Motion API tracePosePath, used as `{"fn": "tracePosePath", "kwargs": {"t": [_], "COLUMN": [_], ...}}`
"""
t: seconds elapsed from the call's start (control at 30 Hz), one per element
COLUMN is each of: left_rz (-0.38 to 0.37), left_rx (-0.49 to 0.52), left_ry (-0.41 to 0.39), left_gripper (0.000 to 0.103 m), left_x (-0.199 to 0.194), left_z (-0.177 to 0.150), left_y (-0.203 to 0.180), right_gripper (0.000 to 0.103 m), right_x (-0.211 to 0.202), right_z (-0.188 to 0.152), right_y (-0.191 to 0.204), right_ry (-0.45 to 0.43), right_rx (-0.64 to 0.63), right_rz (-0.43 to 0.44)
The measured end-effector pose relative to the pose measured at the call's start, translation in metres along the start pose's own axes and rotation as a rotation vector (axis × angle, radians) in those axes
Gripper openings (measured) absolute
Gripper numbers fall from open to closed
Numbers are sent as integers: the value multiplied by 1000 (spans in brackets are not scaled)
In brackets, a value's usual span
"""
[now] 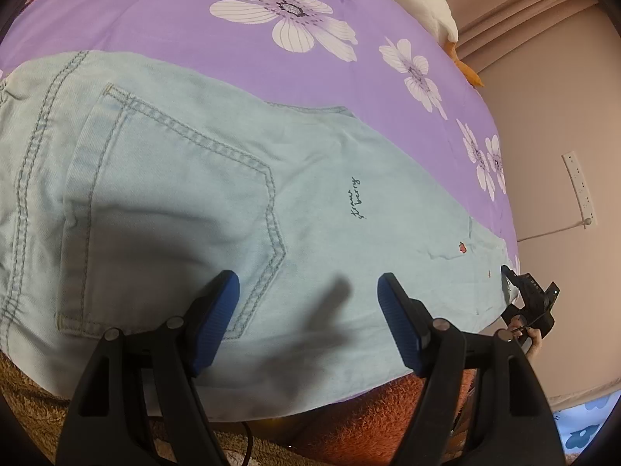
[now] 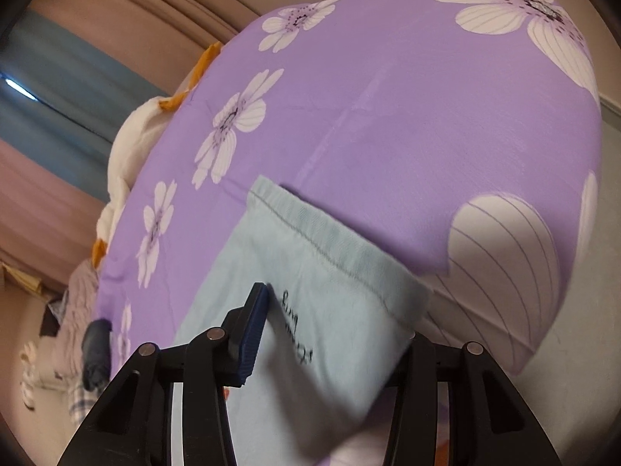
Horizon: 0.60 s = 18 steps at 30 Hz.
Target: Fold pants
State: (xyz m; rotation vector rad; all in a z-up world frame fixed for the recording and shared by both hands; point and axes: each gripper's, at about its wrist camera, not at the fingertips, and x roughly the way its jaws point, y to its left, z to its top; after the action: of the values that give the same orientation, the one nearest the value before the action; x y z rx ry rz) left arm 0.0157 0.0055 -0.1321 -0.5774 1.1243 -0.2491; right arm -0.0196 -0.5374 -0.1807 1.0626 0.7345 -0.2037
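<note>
From my left wrist view, the light blue jeans [image 1: 217,202] lie flat on the bed with the purple flowered sheet [image 1: 163,19], back side up, and the back pocket [image 1: 170,202] is just ahead of my left claw [image 1: 308,291]. This claw is open, its two blue pads spread apart above the denim near the seat part, and it grips nothing. The long axis of the jeans runs from the waist at the left of this view to the leg end at the far right, where I can see my right claw [image 1: 524,299] at the hem, small and far. I judge that the step in hand is the first lengthwise fold, hem toward waist, not yet begun on my left side. From my right wrist view, the hem [image 2: 330,248] of the leg points away from me over the sheet, and the fabric passes between the fingers of my right claw [image 2: 333,330]. Only the left blue pad [image 2: 254,334] shows; the other finger is hidden under the cloth, so I cannot tell if it is closed on the leg. The next move, I think, calls for a firm hold at the hem and carrying it toward the waist, while the left claw keeps the seat part flat.
</note>
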Motion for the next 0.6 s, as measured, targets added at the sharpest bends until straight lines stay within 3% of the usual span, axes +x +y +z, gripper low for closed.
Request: {"fn": "tracePosePath", "kwargs": {"t": [0.23,0.6], "left_rz": [5,39], "left_rx": [8,40], "left_ry": [-5,-45], "left_gripper": [75,73], "left_x": [1,-11], "left_z": [-1,-2], "left_y": [-1,-9], "right_gripper": [22,11], "right_x": [7,-12], "right_z": [5,6], "right_y": [-4,32], "right_ry": [-21,-79], "right_rx": [28,-65], "right_rz": [-10,-72]}}
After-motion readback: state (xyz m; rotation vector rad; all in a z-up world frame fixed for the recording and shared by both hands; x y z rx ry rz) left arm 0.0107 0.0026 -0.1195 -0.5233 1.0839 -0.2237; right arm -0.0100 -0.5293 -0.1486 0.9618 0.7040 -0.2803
